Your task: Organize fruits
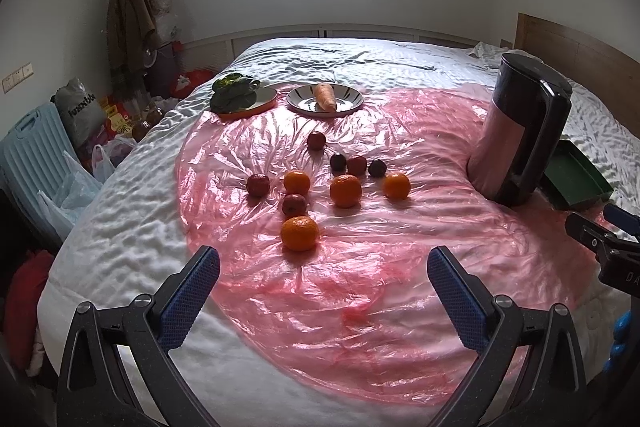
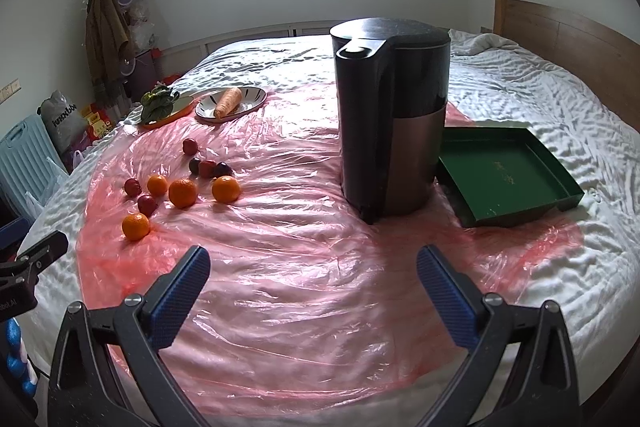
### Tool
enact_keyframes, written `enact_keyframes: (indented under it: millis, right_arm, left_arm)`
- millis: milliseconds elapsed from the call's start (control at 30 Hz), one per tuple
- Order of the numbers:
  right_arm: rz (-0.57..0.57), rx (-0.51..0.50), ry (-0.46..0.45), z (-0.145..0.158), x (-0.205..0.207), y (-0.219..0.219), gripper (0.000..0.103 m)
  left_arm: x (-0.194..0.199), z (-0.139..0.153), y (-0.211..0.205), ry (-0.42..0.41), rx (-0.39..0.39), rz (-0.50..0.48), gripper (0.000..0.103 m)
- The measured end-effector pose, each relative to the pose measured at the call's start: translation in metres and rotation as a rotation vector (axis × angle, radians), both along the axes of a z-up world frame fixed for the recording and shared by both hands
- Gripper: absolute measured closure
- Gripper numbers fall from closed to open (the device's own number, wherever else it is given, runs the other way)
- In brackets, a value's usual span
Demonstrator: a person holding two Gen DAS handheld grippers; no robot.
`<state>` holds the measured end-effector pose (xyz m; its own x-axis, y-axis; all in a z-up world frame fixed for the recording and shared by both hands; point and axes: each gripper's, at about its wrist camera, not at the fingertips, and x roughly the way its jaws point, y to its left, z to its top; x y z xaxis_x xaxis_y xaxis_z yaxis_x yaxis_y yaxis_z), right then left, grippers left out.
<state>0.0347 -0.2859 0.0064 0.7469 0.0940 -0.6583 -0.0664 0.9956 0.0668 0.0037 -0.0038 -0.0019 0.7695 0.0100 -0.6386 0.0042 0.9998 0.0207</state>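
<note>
Several oranges and small dark red fruits lie loose on a pink plastic sheet point(image 1: 360, 287) spread over a bed. The nearest orange point(image 1: 299, 233) lies just ahead of my left gripper point(image 1: 324, 271), which is open and empty. The same orange shows at the left in the right wrist view point(image 2: 136, 226). My right gripper point(image 2: 314, 267) is open and empty above bare sheet, facing a tall dark kettle point(image 2: 390, 115). An empty green tray point(image 2: 506, 179) sits right of the kettle. The right gripper's finger point(image 1: 592, 233) shows at the right edge of the left wrist view.
At the far side, a plate point(image 1: 325, 99) holds a carrot point(image 1: 325, 95) and an orange-rimmed plate point(image 1: 252, 103) holds leafy greens point(image 1: 232, 91). The kettle point(image 1: 516, 131) stands right of the fruits. Bags, a blue chair point(image 1: 36, 155) and clutter line the bed's left side.
</note>
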Motion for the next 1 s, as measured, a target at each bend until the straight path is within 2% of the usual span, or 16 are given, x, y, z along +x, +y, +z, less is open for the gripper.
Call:
enact_keyframes:
  millis: [1000]
  right_arm:
    - [-0.001,-0.028,-0.001,-0.001,0.002,0.004,0.0]
  left_arm:
    - [0.006,-0.012,0.0,0.022,-0.023,-0.015,0.001]
